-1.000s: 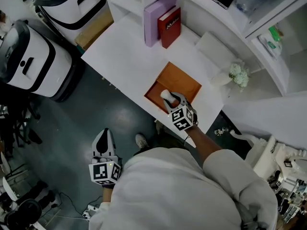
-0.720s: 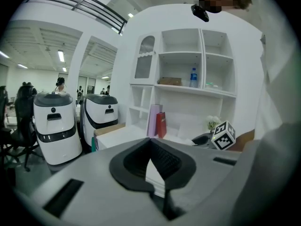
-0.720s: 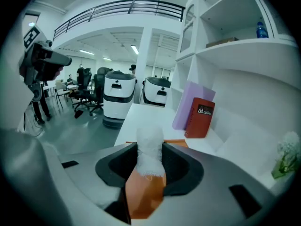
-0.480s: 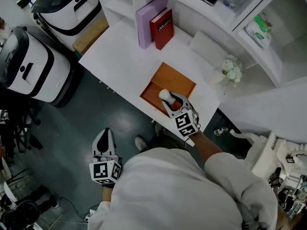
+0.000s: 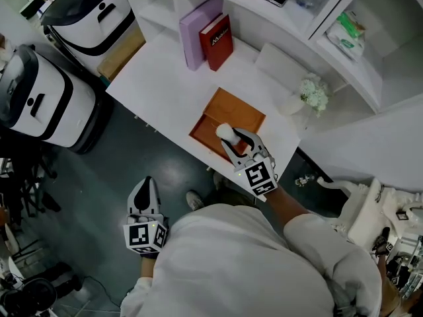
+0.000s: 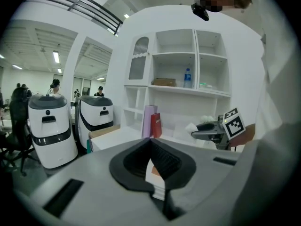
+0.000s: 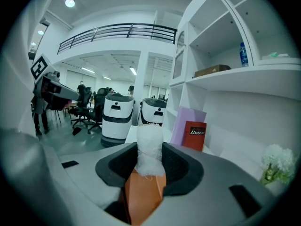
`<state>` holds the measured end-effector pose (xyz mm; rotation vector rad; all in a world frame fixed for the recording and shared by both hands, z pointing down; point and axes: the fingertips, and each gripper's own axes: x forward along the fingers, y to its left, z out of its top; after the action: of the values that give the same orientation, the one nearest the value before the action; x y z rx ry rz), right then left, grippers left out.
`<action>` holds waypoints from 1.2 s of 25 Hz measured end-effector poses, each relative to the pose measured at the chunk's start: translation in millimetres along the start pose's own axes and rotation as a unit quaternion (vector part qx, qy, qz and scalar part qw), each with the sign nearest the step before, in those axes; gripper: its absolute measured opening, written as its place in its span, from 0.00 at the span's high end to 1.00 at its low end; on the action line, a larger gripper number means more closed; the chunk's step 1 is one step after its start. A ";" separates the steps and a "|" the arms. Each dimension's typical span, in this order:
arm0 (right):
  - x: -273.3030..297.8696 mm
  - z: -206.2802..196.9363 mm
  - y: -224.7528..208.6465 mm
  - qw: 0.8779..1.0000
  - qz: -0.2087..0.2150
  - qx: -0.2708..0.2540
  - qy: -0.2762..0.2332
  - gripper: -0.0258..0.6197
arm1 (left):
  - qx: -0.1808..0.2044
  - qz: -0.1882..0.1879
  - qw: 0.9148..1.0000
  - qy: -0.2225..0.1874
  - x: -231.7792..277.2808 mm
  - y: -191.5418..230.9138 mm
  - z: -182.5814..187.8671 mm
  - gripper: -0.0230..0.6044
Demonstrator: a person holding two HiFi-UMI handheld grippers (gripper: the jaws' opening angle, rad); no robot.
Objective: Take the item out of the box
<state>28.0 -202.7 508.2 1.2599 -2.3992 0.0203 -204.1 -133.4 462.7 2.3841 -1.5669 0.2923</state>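
An open orange box (image 5: 232, 108) lies on the white table (image 5: 165, 78) near its front edge. My right gripper (image 5: 228, 137) is shut on a white foam-wrapped item (image 5: 225, 131) and holds it above the box's near end. In the right gripper view the item (image 7: 149, 150) stands upright between the pads, with the orange box (image 7: 145, 194) below it. My left gripper (image 5: 143, 189) hangs low over the dark floor, away from the table, its jaws together and empty. The left gripper view shows its pads (image 6: 162, 157) meeting at the tip and the right gripper (image 6: 207, 132) off to the right.
A purple book (image 5: 195, 30) and a red book (image 5: 217, 41) stand at the back of the table against the white shelf unit. White flowers (image 5: 312, 94) sit to the box's right. Two white robots (image 5: 39, 91) and a cardboard box (image 5: 122, 48) stand left of the table.
My right gripper has risen with the foam-wrapped item, lifting it up from inside the orange box. The left gripper has stayed nearly in place.
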 end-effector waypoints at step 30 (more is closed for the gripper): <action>-58.5 65.4 -7.6 0.995 -0.002 0.040 -0.086 0.68 | 0.011 -0.025 1.000 0.000 15.2 -24.6 4.1 0.95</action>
<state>39.2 -175.0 425.4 1.3536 -2.5646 0.0063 -175.4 -138.6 460.8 2.4354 -1.5085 0.3016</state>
